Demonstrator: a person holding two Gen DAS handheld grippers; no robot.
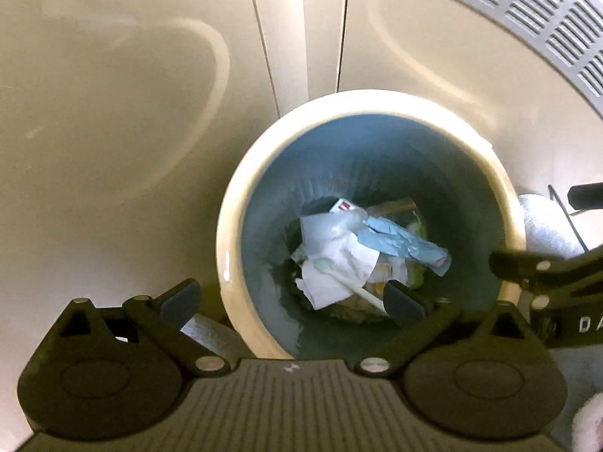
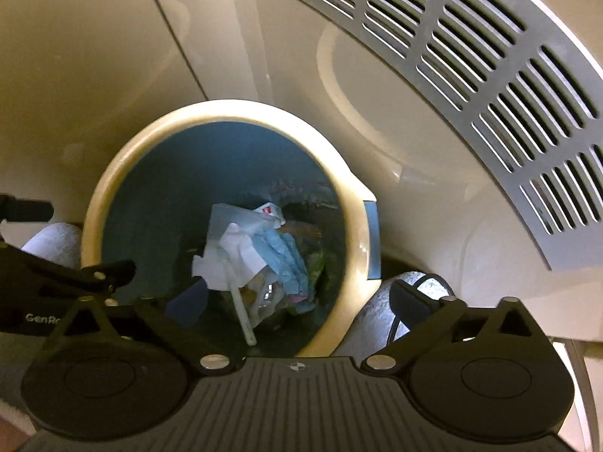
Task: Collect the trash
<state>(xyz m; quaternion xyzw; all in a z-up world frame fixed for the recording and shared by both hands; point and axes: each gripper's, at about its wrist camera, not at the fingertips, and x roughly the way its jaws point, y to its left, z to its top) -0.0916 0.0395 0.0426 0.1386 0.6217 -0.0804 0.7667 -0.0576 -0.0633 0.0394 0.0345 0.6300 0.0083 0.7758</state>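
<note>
A round cream bin (image 1: 241, 203) with a blue liner stands against a beige wall; it also shows in the right wrist view (image 2: 113, 173). Inside lie crumpled white paper (image 1: 335, 263), a blue wrapper (image 1: 399, 241) and a white stick (image 2: 241, 309). My left gripper (image 1: 290, 297) is open and empty, its fingers spread across the bin's near rim. My right gripper (image 2: 297, 301) is open and empty over the bin's near right side. The right gripper also shows at the right edge of the left wrist view (image 1: 535, 267), and the left gripper at the left of the right wrist view (image 2: 75, 275).
A grey slotted vent panel (image 2: 490, 75) is set in the wall at upper right. White paper rolls (image 1: 546, 226) stand beside the bin, and another roll (image 2: 377, 316) lies under my right gripper. A panel seam (image 1: 343, 26) runs down the wall behind the bin.
</note>
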